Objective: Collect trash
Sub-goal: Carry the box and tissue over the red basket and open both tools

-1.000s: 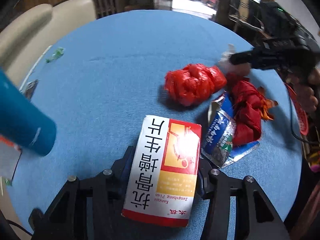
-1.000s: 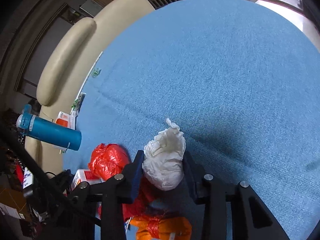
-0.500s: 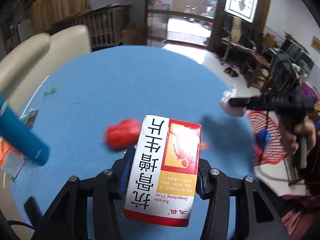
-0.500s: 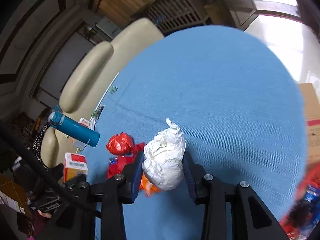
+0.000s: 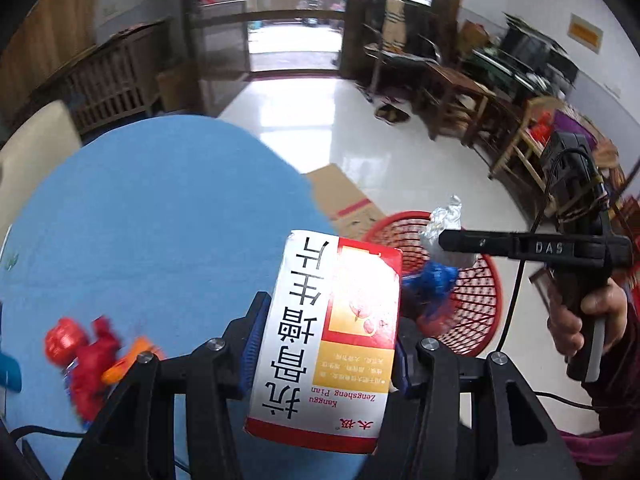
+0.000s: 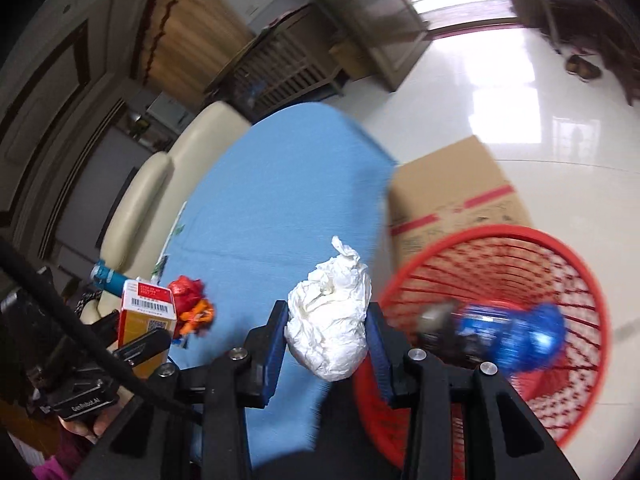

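My left gripper (image 5: 326,344) is shut on a white, red and yellow medicine box (image 5: 328,336), held in the air past the edge of the blue round table (image 5: 160,216). My right gripper (image 6: 327,336) is shut on a crumpled white tissue ball (image 6: 330,324), beside the rim of a red mesh trash basket (image 6: 560,276) on the floor. The basket also shows in the left wrist view (image 5: 476,292), with the tissue ball (image 5: 446,228) over it. Blue plastic wrappers (image 6: 516,332) lie inside the basket. Red and orange plastic bags (image 5: 86,350) remain on the table.
A cardboard box (image 6: 456,192) stands on the floor between table and basket. A cream sofa (image 6: 160,184) lies behind the table, with a blue bottle (image 6: 108,276) at its near end. Wooden chairs and tables (image 5: 452,92) stand across the shiny floor.
Both grippers have lifted off the table and swung right toward the red basket, each still holding its item. The red bags have dropped to the left of the views.
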Action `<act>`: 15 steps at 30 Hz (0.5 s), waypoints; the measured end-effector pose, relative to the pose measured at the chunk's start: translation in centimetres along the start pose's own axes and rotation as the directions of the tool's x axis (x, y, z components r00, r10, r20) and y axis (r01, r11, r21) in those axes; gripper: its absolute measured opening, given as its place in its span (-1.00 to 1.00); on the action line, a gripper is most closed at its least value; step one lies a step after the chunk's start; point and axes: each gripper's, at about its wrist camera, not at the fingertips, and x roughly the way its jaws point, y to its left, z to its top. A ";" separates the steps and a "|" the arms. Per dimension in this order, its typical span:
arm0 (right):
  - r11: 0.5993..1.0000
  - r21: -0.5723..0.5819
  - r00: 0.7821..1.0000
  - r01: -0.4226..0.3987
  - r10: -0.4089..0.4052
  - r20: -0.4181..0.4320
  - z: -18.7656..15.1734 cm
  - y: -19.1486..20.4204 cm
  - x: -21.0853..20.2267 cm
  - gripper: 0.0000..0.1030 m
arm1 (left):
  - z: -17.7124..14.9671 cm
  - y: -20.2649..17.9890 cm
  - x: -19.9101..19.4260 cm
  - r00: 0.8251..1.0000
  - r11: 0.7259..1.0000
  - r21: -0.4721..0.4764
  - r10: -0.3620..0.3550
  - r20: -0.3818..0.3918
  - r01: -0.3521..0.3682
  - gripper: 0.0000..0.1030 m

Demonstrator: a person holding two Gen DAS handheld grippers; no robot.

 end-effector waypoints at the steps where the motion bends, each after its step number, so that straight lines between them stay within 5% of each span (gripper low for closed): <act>1: 1.000 0.016 1.000 0.005 -0.005 0.005 -0.3 -1.2 -0.6 -0.20 | 0.5 -0.7 0.4 1.000 1.000 0.015 -0.005 -0.006 0.005 0.04; 8: 0.993 0.108 0.999 0.045 -0.046 0.008 -2.2 -7.6 -3.0 -0.19 | 2.3 -6.3 4.4 0.997 0.995 0.100 -0.019 -0.070 0.026 0.06; 15: 0.986 0.162 0.999 0.038 -0.044 0.028 -2.8 -10.4 -4.4 -0.07 | 2.9 -7.8 6.6 0.991 0.993 0.109 -0.040 -0.129 0.054 0.08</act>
